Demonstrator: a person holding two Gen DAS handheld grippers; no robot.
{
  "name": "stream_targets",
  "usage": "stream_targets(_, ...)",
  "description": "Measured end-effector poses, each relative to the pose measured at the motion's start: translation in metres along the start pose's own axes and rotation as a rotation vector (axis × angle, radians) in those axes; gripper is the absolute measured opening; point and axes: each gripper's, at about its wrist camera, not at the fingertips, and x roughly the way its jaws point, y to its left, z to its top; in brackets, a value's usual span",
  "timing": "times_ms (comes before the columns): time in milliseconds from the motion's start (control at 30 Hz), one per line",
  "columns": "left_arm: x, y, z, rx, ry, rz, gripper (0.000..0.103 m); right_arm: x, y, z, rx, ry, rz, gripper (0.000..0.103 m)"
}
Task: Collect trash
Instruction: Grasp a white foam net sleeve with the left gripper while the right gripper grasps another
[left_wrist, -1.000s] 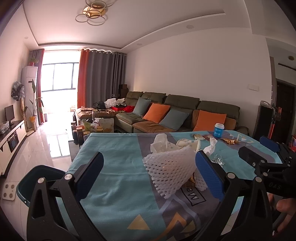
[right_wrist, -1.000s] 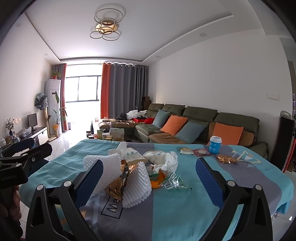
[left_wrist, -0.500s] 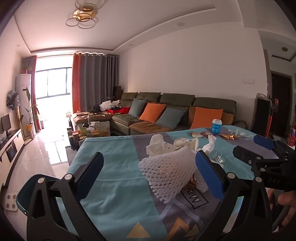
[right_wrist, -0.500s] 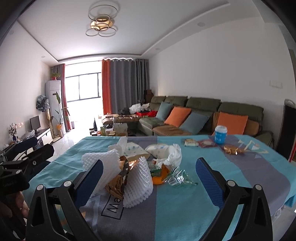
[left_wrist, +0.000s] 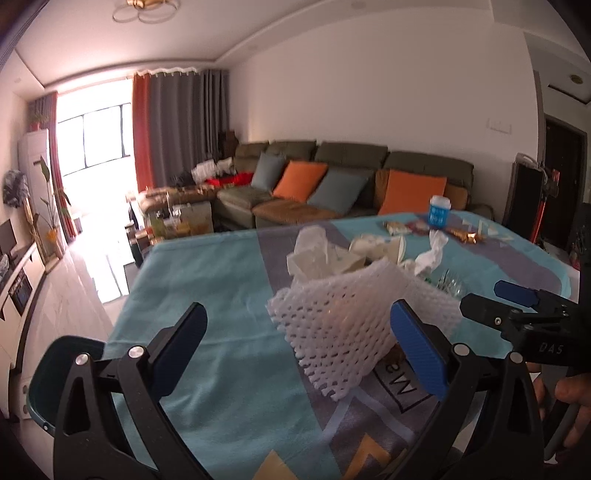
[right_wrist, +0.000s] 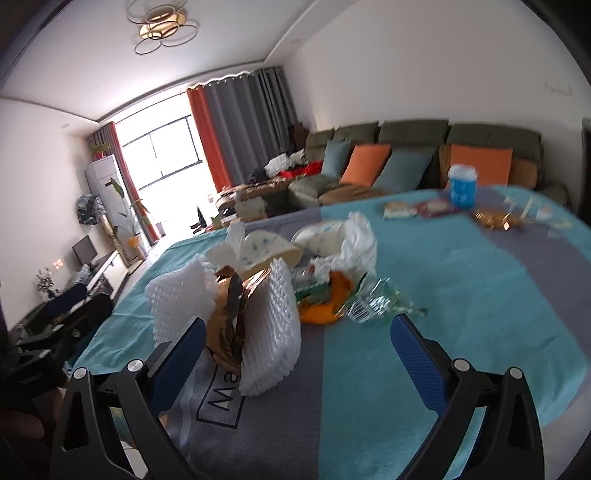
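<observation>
1. The trash pile (right_wrist: 280, 280) sits heaped near the middle of the table (left_wrist: 207, 288), on its teal and grey cloth: white foam fruit netting (left_wrist: 340, 328) toward the near edge, a crumpled gold foil wrapper (right_wrist: 229, 317) wedged between two pieces of the netting, and white tissues (left_wrist: 314, 254) behind.
2. Just beside the netting lie an orange wrapper (right_wrist: 325, 302) and a clear crinkled plastic wrapper (right_wrist: 376, 302) (the right wrist view is blurred, so finer detail is lost).
3. Well apart, toward the far side of the table, stand a blue cup (left_wrist: 439, 212) with a white lid, some flat snack packets (left_wrist: 402, 227) and another gold wrapper (left_wrist: 465, 236).
4. The left gripper (left_wrist: 299, 350) hovers level over the near edge of the table, its blue-padded fingers (left_wrist: 419, 354) spread wide with nothing between them; the netting lies just ahead of its right-hand finger.
5. The right gripper (right_wrist: 295, 358) is held low and a little tilted, pointing at the pile, fingers likewise wide apart and holding nothing; the netting and gold foil sit just beyond its left-hand finger.
6. In the left wrist view the right gripper appears at the right edge, gripped by the person's hand (left_wrist: 569, 406).
7. A dark teal bin (left_wrist: 55, 373) stands on the floor beside the table's left corner.
8. Beyond, a green sofa (left_wrist: 351, 173) with orange and blue cushions lines the wall.
</observation>
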Motion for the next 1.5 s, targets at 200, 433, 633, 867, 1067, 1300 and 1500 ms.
stream_targets(200,0.028,0.003,0.001,-0.01,0.049,-0.026,0.098,0.019,-0.004,-0.003,0.047,0.072,0.035,0.082)
stream_targets(433,0.06,0.01,0.005,-0.029,0.092,-0.063,0.098,0.032,-0.005,-0.006,0.065,0.118,0.069,0.061)
stream_targets(633,0.08,0.01,0.006,-0.021,0.126,-0.123,0.098,0.038,-0.003,-0.007,0.074,0.147,0.098,0.049)
stream_targets(867,0.089,0.01,0.0,-0.04,0.158,-0.195,0.086,0.044,0.001,-0.006,0.061,0.172,0.105,0.022)
stream_targets(1067,0.078,0.009,-0.004,-0.05,0.144,-0.222,0.055,0.041,0.007,-0.007,0.044,0.174,0.105,0.011)
stream_targets(1300,0.076,0.008,-0.009,-0.068,0.162,-0.274,0.027,0.037,0.009,-0.007,0.037,0.166,0.1,0.01)
stream_targets(1500,0.073,0.01,-0.008,-0.075,0.135,-0.263,0.009,0.03,0.009,-0.006,0.03,0.148,0.089,0.01)
